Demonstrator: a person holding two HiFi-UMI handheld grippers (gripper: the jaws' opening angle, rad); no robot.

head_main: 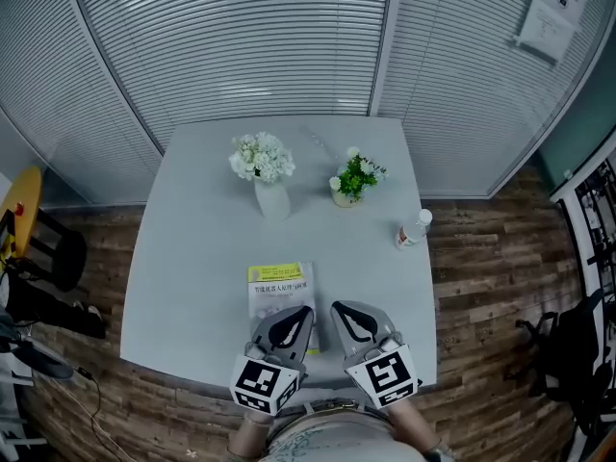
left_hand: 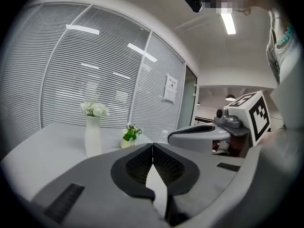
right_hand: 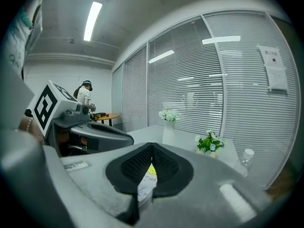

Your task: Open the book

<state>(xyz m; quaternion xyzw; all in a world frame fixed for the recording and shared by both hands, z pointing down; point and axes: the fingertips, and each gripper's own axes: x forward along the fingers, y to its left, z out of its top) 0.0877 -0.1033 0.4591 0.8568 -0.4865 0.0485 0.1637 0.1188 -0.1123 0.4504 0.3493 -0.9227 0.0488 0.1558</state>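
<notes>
A closed book [head_main: 274,290] with a yellow band across the top of its white cover lies flat near the front edge of the grey table [head_main: 192,258]. My left gripper [head_main: 296,316] is shut and hovers over the book's near right corner. My right gripper [head_main: 345,314] is also shut, just to the right of the book. In the right gripper view the pads [right_hand: 164,167] meet at the tips, and the book [right_hand: 146,180] shows through the gap below them. In the left gripper view the pads [left_hand: 137,165] are closed, with nothing held.
At the back of the table stand a white vase of white flowers [head_main: 265,176] and a small potted plant [head_main: 354,183]. A plastic bottle [head_main: 412,229] stands near the right edge. A black stool [head_main: 58,253] is on the floor at left, a dark bag [head_main: 568,354] at right.
</notes>
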